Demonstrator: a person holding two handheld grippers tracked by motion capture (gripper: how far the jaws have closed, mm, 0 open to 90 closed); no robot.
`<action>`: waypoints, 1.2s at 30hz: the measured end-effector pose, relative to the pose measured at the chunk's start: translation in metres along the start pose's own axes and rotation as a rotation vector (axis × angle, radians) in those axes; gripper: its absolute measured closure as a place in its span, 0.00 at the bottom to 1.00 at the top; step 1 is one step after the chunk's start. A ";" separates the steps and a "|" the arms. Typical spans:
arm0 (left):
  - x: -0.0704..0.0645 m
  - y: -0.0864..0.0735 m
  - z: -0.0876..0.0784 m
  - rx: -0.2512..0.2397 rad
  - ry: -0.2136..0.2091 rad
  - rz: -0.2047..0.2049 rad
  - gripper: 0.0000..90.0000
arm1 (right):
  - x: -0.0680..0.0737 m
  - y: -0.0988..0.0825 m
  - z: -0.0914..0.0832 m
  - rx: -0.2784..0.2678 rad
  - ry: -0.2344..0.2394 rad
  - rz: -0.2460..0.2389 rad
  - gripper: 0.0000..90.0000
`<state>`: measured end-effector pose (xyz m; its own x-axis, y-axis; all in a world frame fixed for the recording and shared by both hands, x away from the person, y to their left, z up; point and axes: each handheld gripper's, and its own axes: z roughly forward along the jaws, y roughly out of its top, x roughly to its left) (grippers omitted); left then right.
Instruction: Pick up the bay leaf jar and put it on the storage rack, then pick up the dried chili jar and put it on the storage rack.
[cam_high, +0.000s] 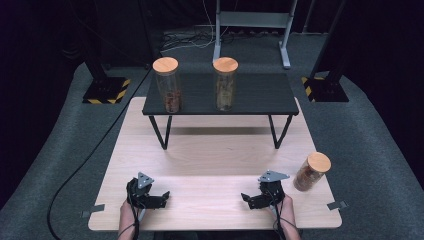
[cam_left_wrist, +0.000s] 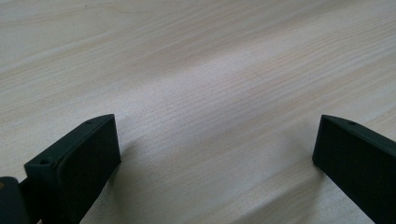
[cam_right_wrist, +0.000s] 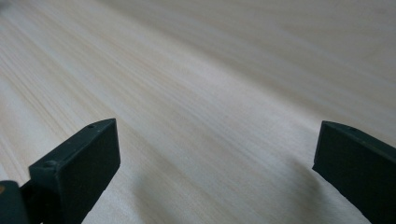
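Three jars in the high view: two upright on the dark shelf (cam_high: 260, 95), one glass jar (cam_high: 311, 171) with a wooden lid near the right tool (cam_high: 257, 197), at the surface (cam_high: 210, 160) edge. A clumsy reach could knock it off. Left tool (cam_high: 157, 196) is empty.

Left gripper view: jaws spread over pale wood grain.

Right gripper view: jaws likewise apart, empty.

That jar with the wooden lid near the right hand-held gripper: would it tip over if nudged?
The jar looks tall and narrow, so a push near its lid would probably tip it. Its clear wall seems smooth, perhaps slippery and breakable. It is partly filled, so likely fairly light.
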<state>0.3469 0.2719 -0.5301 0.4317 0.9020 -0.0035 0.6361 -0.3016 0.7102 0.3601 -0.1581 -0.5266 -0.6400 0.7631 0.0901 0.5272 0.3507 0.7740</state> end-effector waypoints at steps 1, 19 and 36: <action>0.000 0.000 0.000 0.000 0.000 0.001 0.00 | -0.001 0.000 -0.001 -0.006 0.008 0.011 0.00; 0.000 0.000 0.000 0.000 0.000 0.002 0.00 | 0.000 0.000 0.001 0.007 -0.004 -0.001 0.00; 0.000 0.000 0.000 0.001 -0.001 0.002 0.00 | 0.005 0.000 0.001 0.023 -0.053 -0.037 0.00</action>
<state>0.3471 0.2720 -0.5301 0.4335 0.9011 -0.0030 0.6359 -0.3035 0.7096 0.3575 -0.1535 -0.5266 -0.6286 0.7772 0.0279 0.5169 0.3907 0.7617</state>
